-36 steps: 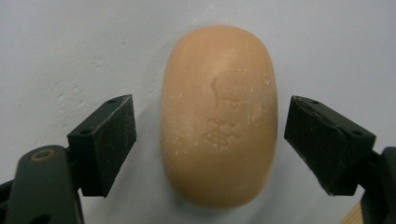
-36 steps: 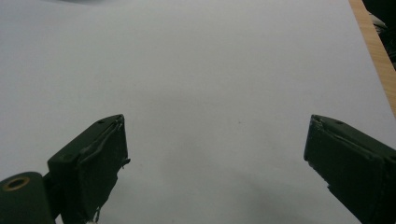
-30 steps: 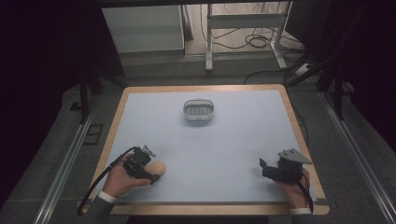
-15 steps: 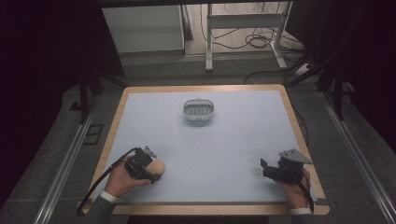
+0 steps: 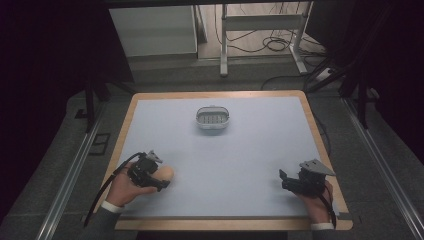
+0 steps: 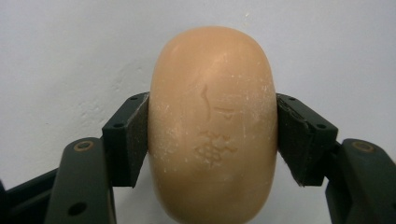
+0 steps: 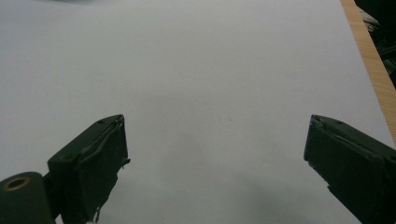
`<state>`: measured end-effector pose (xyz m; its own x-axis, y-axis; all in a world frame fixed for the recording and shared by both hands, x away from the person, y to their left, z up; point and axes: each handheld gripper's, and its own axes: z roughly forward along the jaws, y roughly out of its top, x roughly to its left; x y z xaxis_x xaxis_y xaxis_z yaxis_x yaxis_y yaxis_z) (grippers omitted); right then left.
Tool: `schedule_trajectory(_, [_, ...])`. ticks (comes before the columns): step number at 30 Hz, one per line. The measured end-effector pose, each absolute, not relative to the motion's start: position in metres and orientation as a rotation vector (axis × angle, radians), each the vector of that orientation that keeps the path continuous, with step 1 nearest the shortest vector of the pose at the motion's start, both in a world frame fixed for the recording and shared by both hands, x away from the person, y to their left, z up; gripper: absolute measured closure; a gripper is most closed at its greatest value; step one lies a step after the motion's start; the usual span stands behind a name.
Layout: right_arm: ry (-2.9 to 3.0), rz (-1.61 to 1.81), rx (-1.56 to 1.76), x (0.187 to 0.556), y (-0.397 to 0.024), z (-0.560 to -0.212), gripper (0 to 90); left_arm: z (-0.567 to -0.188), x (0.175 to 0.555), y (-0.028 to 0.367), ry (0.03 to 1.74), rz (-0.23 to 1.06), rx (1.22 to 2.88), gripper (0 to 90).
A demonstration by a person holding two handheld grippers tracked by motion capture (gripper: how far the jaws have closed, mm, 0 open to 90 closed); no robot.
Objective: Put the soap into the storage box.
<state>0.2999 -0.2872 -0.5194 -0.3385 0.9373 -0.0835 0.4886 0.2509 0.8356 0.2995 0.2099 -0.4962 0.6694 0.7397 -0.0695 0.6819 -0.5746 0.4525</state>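
At the near left corner of the table [image 5: 150,105], my left gripper [image 5: 161,182] clamps a tan oval bar of soap [image 6: 212,126], its two black pads pressed flat against the bar's long sides. My jaws have just been closing, and the soap sits squarely between them. A faint stamped mark shows on the bar's upper face, and its rounded far end sticks out past the pads over the pale table surface. From above, the soap [image 5: 166,174] lies low at the table's near left, just ahead of my left hand [image 5: 122,189]. Farther back, near the table's middle, a small grey soap dish [image 5: 212,118] stands well apart from both hands. At the near right, my right gripper [image 5: 283,180] rests with its jaws spread wide, nothing between them but bare tabletop.
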Motion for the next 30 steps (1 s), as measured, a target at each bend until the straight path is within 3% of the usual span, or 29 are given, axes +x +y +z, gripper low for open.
schedule_trajectory(30, [1.932,0.978,1.296,0.300,-0.288,-0.520,6.0,-0.469,0.318,0.201,1.047,0.203,2.416,32.7])
